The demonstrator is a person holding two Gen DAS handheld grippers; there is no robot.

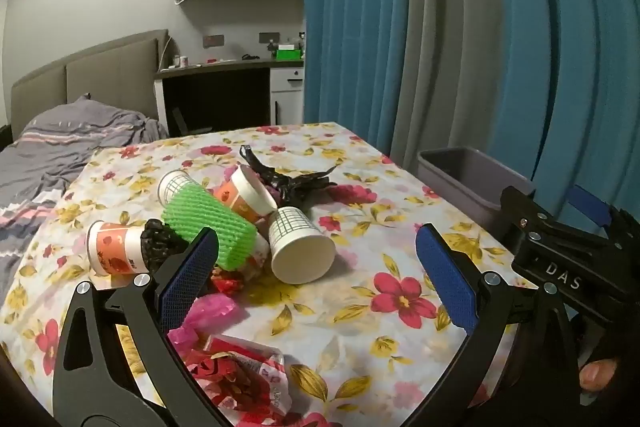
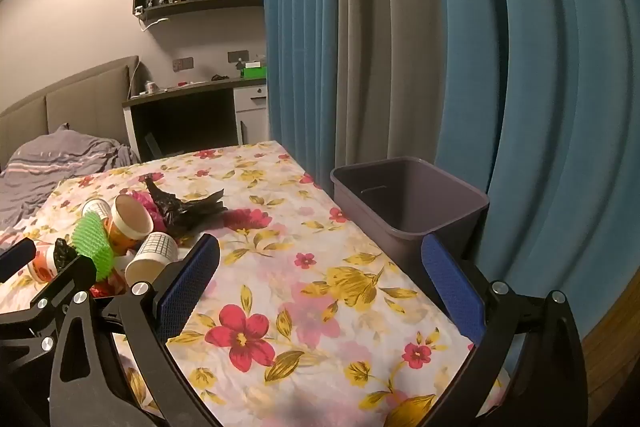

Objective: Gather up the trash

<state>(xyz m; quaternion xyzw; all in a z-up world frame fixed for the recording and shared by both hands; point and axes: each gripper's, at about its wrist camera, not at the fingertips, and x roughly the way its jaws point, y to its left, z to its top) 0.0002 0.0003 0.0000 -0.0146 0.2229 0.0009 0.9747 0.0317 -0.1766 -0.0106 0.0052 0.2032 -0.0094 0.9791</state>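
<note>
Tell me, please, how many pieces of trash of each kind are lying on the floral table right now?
Paper cups: 4
Green foam nets: 1
Black plastic bags: 2
Pink plastic pieces: 1
Red-and-white wrappers: 1
Total: 9, counting only what shows; more may hide under the pile.

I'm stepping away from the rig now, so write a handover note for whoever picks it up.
Left claw: open, empty, above the flowered tablecloth, aimed at the trash pile.
Right claw: open, empty, pointing between the pile and the bin.
Trash on the table: green foam mesh sleeve, grid-print white paper cup on its side, orange-printed paper cups, crumpled black plastic bag, pink and red wrappers.
Grey plastic bin stands off the table's right edge; what shows of its inside looks empty.
Done: nothing visibly collected. Left: everything.
</note>
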